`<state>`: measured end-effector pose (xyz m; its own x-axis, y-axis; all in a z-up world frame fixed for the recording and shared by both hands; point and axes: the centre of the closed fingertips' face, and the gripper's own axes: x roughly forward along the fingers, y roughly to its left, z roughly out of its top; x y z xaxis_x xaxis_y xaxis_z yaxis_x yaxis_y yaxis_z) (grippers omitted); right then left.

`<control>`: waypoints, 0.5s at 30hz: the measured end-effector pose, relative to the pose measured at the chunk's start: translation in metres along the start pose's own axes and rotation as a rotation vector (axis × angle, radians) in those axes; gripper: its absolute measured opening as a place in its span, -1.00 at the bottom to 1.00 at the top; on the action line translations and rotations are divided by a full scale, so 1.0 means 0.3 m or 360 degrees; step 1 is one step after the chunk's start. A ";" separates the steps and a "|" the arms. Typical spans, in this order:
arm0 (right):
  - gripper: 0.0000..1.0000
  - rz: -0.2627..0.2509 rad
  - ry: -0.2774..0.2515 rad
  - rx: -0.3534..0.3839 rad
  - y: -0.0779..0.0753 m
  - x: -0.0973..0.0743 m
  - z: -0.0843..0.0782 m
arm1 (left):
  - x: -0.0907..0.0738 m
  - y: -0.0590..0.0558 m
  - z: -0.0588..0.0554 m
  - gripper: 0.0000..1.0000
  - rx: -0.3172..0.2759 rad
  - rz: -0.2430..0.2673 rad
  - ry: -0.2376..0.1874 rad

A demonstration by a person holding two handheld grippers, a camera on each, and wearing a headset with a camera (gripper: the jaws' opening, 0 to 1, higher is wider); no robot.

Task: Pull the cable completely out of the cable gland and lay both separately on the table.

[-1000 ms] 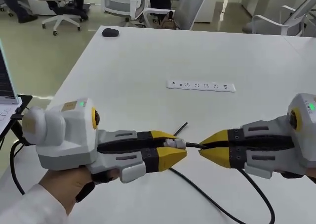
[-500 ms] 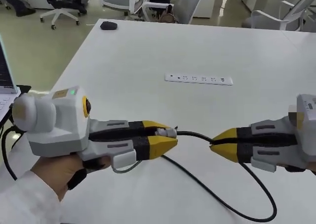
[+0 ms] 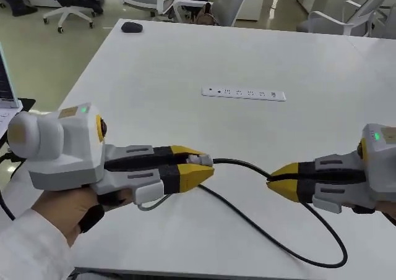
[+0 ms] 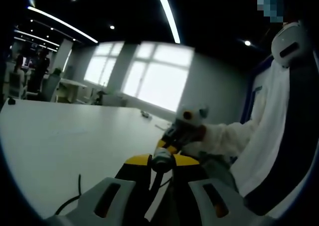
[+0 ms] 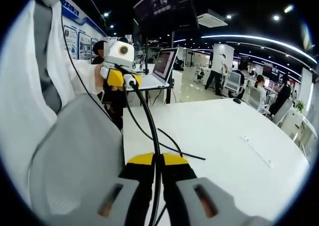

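**Head view.** The left gripper [image 3: 209,165] is pinching the gland [image 3: 199,161], a small pale fitting, between its yellow jaw tips. The right gripper [image 3: 270,180] is clamping shut on the black cable [image 3: 241,164] a short way off. Both are being held over the white table [image 3: 185,57], so neither part is lying on it yet. Between the grippers the cable is arching in a slack curve. Behind the right gripper it is looping wide over the tabletop and running back under the left one.

**Left gripper view.** The gland [image 4: 162,161] is sitting at the jaw tips. A dark length is running back from it between the jaws. This is probably the cable's tail, which would mean the cable is not yet out.

**Right gripper view.** The cable [image 5: 151,121] is rising from the closed jaws straight to the gland in the left gripper [image 5: 125,78].

**Step in hand, as judged:** drawing the cable through the gland. To do it well, the person should be holding the left gripper steady and pulling in line with the gland's bore. A sideways pull is likely to bind the cable or twist the gland out of the pinch. The slack needs taking up first. When the reach is running out, the right gripper should be re-gripping close to the gland. The power strip [image 3: 243,94] is lying well apart, leaving room for laying both down.
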<state>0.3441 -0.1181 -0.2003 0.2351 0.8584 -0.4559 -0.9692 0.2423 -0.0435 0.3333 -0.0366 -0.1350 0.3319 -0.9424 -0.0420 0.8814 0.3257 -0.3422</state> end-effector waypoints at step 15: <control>-0.64 -0.0085 -0.0022 0.0039 0.007 -0.031 0.058 | -0.011 0.011 0.013 -0.67 -0.0017 -0.0006 0.0012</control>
<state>0.3412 -0.1177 -0.1806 0.2875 0.8500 -0.4414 -0.9533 0.2987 -0.0456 0.3364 -0.0320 -0.1322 0.3261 -0.9441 -0.0477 0.8790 0.3214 -0.3522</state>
